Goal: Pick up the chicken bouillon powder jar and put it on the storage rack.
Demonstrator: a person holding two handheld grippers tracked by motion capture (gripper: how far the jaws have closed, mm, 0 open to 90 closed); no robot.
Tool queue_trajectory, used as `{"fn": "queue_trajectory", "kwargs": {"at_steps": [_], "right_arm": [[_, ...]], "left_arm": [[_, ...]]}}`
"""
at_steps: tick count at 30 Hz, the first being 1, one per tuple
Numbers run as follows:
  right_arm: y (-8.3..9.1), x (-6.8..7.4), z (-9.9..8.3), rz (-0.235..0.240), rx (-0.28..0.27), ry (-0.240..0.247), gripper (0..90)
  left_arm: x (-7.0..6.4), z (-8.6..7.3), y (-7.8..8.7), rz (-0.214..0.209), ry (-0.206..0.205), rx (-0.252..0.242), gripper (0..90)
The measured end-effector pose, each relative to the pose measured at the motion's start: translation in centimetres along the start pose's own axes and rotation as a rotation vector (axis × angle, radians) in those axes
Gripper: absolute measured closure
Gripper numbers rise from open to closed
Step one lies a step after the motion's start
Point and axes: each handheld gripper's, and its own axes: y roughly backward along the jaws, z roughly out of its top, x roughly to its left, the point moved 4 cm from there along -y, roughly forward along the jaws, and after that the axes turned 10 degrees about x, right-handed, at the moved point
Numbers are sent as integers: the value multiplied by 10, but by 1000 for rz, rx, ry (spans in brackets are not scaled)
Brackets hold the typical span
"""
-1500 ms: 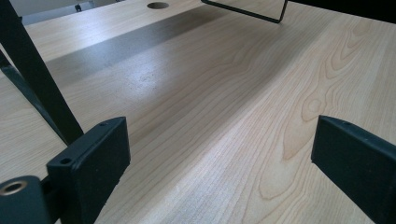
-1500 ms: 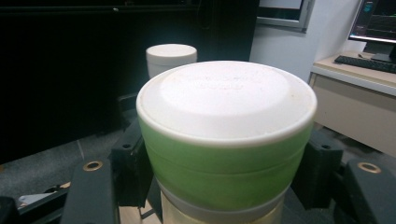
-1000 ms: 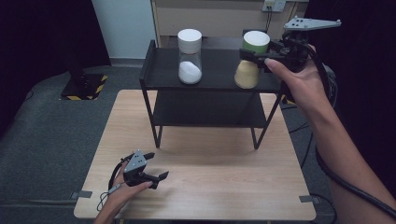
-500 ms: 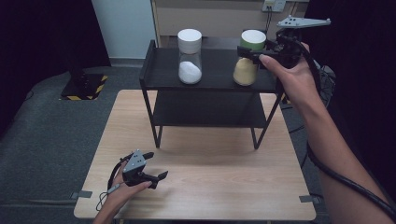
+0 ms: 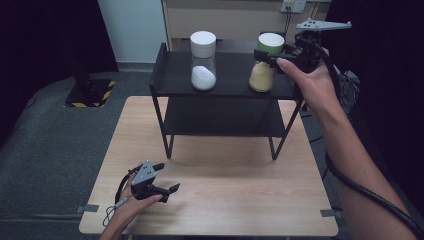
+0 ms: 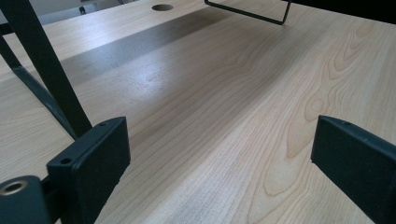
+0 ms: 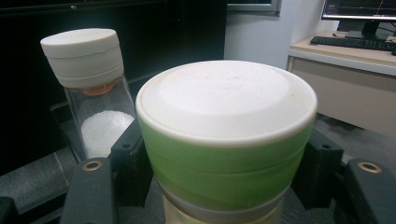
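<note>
Right, biggest first: light wooden table (image 5: 250,200) carries a black two-tier metal shelf rack (image 5: 170,75), and on its top tier stand two clear jars, well apart, the white-capped jar with white granules (image 5: 203,62) to the left and the green-lidded jar with yellowish powder (image 5: 265,62) near the right end. Right gripper (image 5: 272,57) is at the green-lidded jar, jaws either side of the lid band just under the cap; in the right gripper view the black pads (image 7: 133,163) sit against both sides of the green lid (image 7: 224,135), so I read it as clamped on the jar, which looks seated on the tier, not lifted. Left gripper (image 5: 167,189) rests low on the near-left of the table, jaws spread wide, nothing between them but bare wood. Risks as I judge them: grip is high, on the lid rather than the glass body, so a lift could let the jar swing or the lid twist loose if it isn't tight; the jar is close to the shelf's right edge, so a sideways drag could tip it off; a sweep left could clip the white-capped jar. Orientation: the green-lidded jar stands upright, long axis vertical, lid pointing up, base on the top tier, no visible tilt.
</note>
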Motion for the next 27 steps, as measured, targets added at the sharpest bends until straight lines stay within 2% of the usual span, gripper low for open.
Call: {"fn": "queue_trajectory", "kwargs": {"at_steps": [10, 17, 19, 27], "right_arm": [[0, 0, 1, 0, -3, -8, 329], [3, 6, 0, -43, -20, -3, 84], [6, 8, -1, -66, -13, 7, 58], [27, 10, -13, -62, -2, 26, 40]], "left_arm": [[0, 0, 0, 0, -1, -1, 34], [0, 0, 1, 1, 0, -3, 35], [0, 0, 1, 1, -2, -2, 35], [-2, 1, 0, 3, -7, 3, 35]]}}
